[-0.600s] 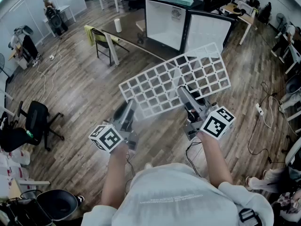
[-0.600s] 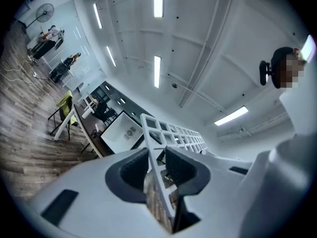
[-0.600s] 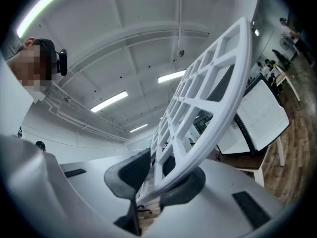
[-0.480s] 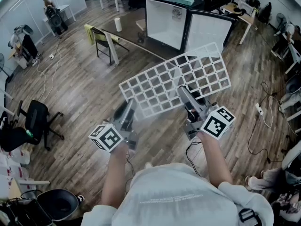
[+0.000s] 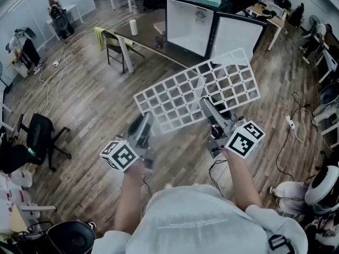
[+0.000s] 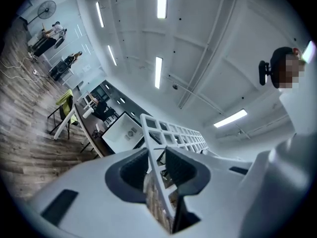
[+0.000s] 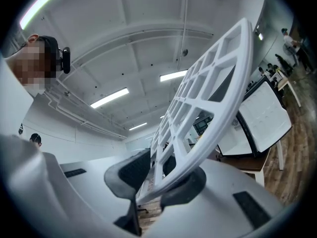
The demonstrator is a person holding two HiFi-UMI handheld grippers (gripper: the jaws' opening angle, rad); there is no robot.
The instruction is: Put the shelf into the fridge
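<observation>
1. Shelf (image 5: 198, 91): a white, flat, rigid rectangular grid of square openings with a smooth rounded rim. It was held tilted in the air over the wood-plank floor (image 5: 95, 105), short of the fridge (image 5: 190, 20).
2. Left gripper (image 5: 144, 121): its dark ribbed pads pinched the shelf's near-left edge, with a thin bar running between them.
3. Right gripper (image 5: 206, 106): its dark pads were clamped on the shelf's near rim, further right.
4. Fridge: white and boxy, with its door swung open, standing on a dark table (image 5: 145, 33).
</observation>
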